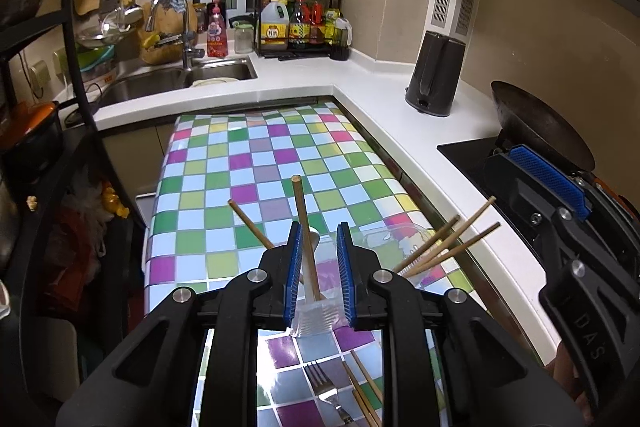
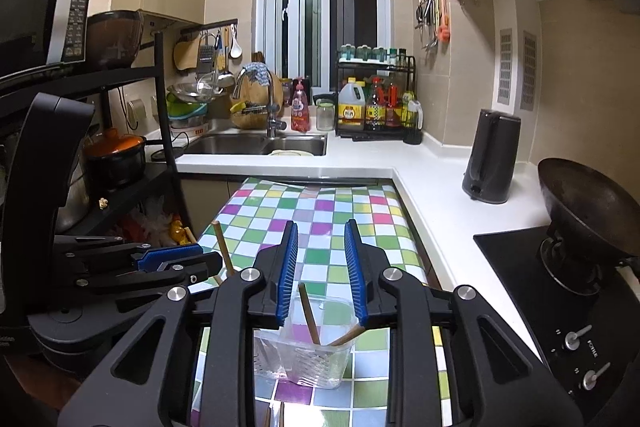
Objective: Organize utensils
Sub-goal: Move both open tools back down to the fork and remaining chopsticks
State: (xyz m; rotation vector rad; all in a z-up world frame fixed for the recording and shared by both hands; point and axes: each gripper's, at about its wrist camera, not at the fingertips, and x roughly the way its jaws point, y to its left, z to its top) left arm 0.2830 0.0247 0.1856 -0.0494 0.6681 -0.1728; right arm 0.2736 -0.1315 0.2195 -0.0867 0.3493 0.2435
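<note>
Left wrist view: a checkered tablecloth covers the surface beside the white counter. The left gripper hovers with jaws parted around a chopstick standing in what seems a clear holder, pads apparently not pressing. The right gripper, jaws also apart, hangs over a clear cup holding chopsticks. A fork lies nearer the camera.
</note>
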